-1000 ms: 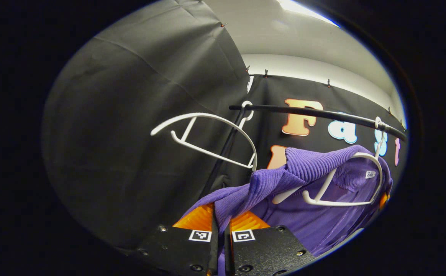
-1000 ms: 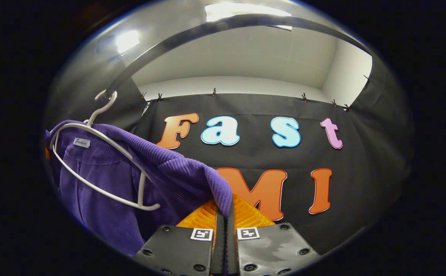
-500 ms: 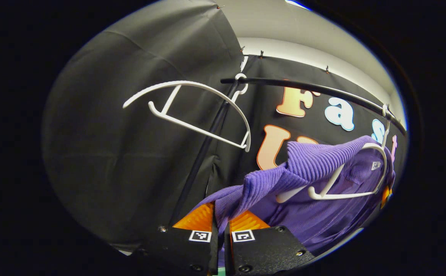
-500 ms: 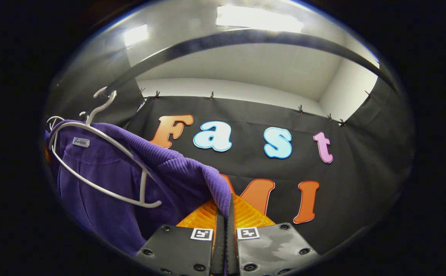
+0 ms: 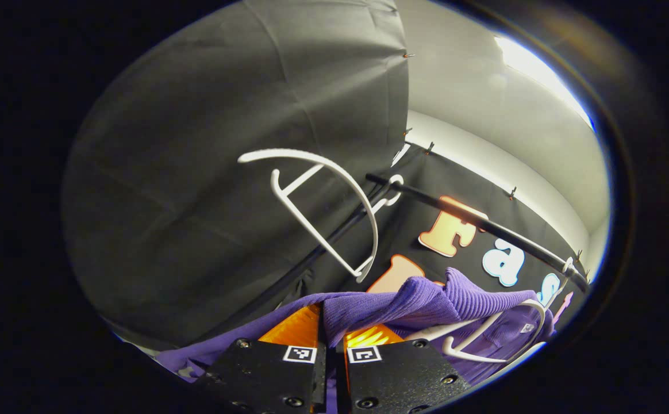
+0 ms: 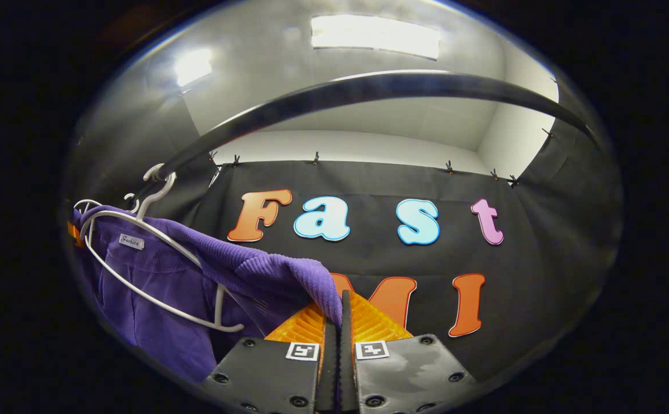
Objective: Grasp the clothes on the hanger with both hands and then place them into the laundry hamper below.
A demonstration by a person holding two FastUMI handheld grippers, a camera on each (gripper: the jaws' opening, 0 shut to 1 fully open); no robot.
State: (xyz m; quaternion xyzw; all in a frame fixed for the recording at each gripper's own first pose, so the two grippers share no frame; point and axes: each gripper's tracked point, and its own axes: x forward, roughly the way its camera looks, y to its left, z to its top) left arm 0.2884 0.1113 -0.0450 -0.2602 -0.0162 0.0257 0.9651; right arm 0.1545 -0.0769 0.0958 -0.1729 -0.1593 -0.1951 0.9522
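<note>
Left tongs (image 5: 327,339) and right tongs (image 6: 339,322) were each clenched on the purple garment (image 6: 156,287), which was draped over its white hanger (image 6: 156,287) on the rail (image 6: 369,92). Risk: fabric snagging the hanger's end, dragging the hanger off.

both views upward, close, sharing rail (image 5: 484,227)
</note>
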